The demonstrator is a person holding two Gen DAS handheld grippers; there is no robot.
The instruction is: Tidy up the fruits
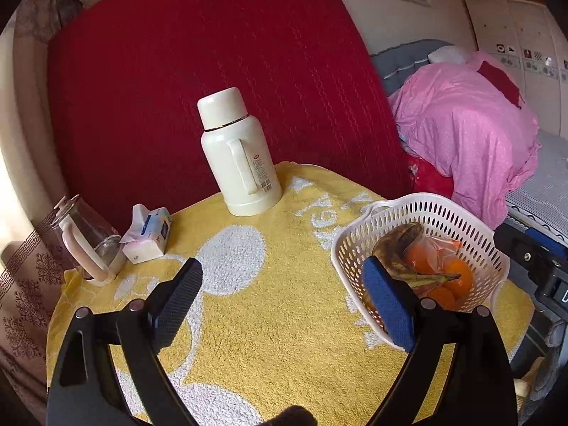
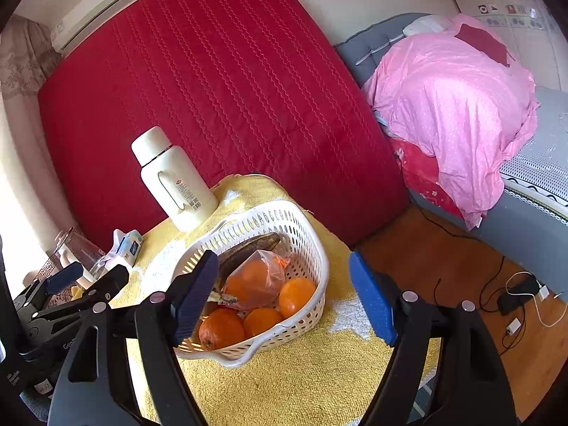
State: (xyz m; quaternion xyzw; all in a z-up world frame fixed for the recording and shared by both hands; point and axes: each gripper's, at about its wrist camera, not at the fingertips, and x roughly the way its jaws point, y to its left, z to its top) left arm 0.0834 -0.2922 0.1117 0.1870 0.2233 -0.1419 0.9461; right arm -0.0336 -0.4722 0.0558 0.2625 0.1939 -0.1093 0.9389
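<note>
Several loose oranges [image 2: 262,319], a clear bag of oranges [image 2: 254,278] and a blackened banana [image 2: 248,246] are found inside the white perforated plastic basket [image 2: 309,248] on the yellow-towelled table [image 2: 284,383]. Sorting is judged nearly complete or not begun; a reach into the basket is called for. Left gripper [image 1: 284,305] and right gripper [image 2: 284,298] fingers are spread wide, nothing held.

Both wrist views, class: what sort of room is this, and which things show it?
Most likely a bedroom at home. A bed with a pink quilt stands behind the towel-covered table, a red mattress leans against the wall, and a thermos and fruit basket sit on the table.
</note>
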